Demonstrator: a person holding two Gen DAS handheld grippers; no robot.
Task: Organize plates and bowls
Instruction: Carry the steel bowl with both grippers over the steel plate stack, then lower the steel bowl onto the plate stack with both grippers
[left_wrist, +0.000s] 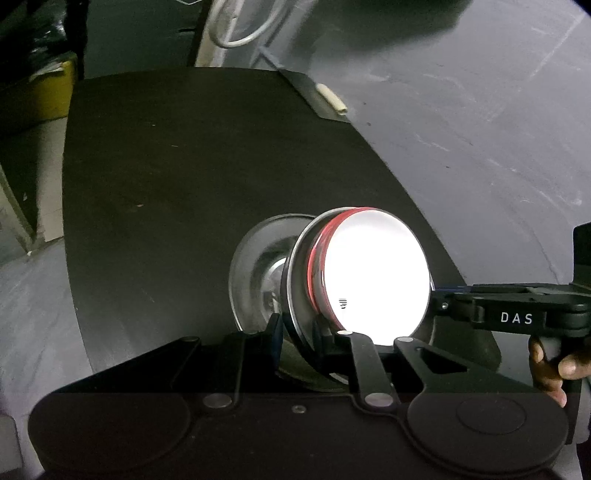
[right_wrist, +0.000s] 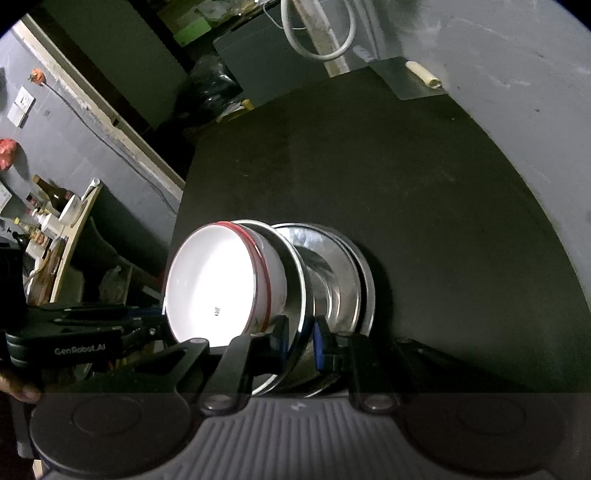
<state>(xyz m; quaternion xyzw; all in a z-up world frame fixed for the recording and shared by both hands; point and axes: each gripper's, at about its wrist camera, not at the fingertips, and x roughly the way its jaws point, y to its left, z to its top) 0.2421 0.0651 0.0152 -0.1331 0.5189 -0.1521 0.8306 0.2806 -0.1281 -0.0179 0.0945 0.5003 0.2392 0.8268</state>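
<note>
Clamped on opposite edges of a steel plate over the dark table: right gripper and left gripper, both pinched shut on its rim. Carries a white bowl with a red rim band, washed out by glare, above a second steel dish close beneath. Best kept level, both hands moved together, lowered gently so the bowl cannot slide

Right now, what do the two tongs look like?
Both tongs are black, with flat linked bars joined by silver rivets and round discs at the base. The left tongs show "GenRobot.AI" in pale letters from the other camera. The right tongs have blue finger pads, a ribbed grey body and "DAS" lettering.
</note>
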